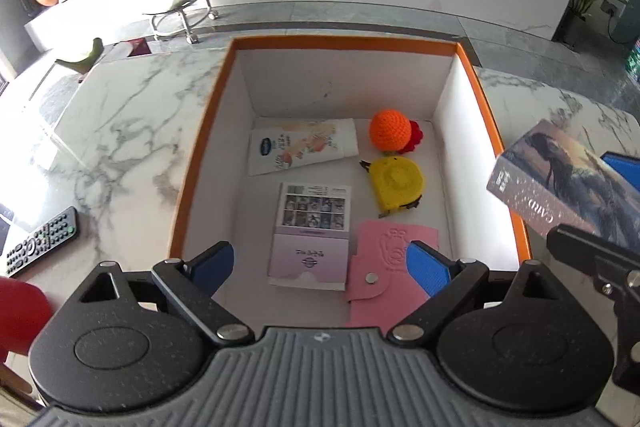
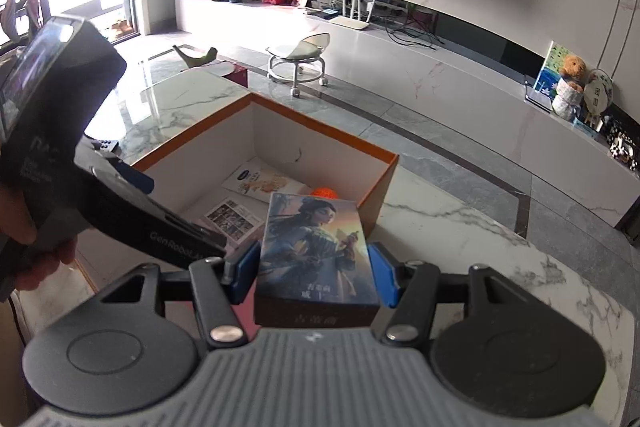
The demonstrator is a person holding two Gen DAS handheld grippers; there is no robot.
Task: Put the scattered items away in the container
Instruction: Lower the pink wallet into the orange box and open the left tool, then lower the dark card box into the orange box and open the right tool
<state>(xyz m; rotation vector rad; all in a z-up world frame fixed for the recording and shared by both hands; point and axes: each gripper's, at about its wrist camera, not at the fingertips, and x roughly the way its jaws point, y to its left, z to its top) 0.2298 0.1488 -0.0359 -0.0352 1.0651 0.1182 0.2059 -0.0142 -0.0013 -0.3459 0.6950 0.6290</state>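
Card box point(image 2: 316, 255) between right jaws, seemingly clamped

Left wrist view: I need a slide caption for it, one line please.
Open left gripper above the orange-rimmed box of tidied items, while the right gripper brings a card box.

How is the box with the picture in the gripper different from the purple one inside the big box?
The card box is clamped in the right gripper, above the table; the purple box lies flat on the container floor. The card box is dark, the purple box pale. Both are flat and rectangular.
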